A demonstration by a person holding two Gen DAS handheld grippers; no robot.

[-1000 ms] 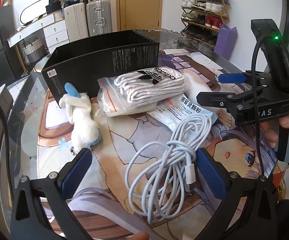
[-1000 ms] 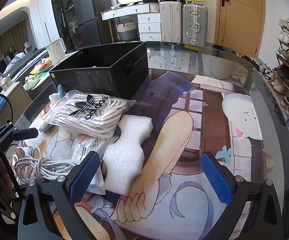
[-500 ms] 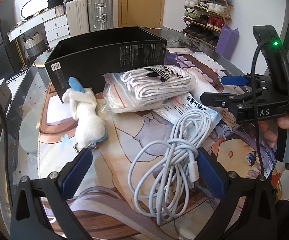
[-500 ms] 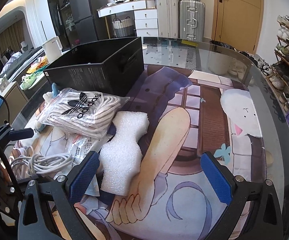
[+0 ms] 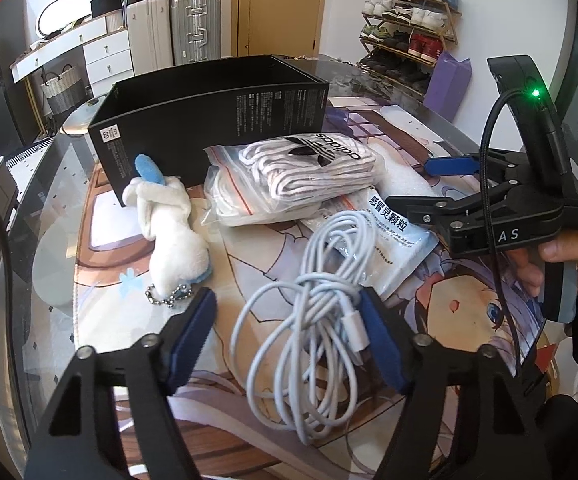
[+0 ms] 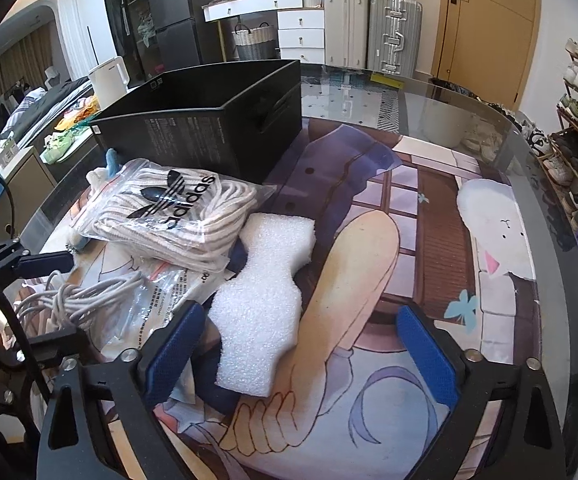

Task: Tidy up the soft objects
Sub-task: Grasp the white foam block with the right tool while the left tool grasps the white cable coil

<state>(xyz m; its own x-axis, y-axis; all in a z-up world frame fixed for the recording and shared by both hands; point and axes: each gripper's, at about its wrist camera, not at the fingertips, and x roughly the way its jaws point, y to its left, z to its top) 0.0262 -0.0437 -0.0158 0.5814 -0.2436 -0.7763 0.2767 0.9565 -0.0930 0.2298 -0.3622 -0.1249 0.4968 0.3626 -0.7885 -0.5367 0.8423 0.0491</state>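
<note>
A coiled white charging cable (image 5: 313, 320) lies between the closing jaws of my left gripper (image 5: 285, 336). The right pad is at the cable's plug and the left pad stands clear. My right gripper (image 6: 299, 352) has its jaws closing around a white foam piece (image 6: 265, 300), and neither pad presses it. A white plush toy (image 5: 173, 236) with a blue ear, a clear bag of striped socks (image 5: 293, 176) and a medicine sachet (image 5: 389, 236) lie on the printed mat. An open black box (image 5: 209, 120) stands behind them.
The glass table's curved edge (image 6: 549, 208) runs along the right. Beyond it are a shoe rack (image 5: 405, 32), suitcases (image 6: 373, 32) and white drawers. A hand (image 5: 569, 256) holds the right gripper's handle close beside the cable.
The left gripper's jaws have narrowed markedly around the cable. The right gripper's jaws have come in a little around the foam. Both hands stay about where they were.
</note>
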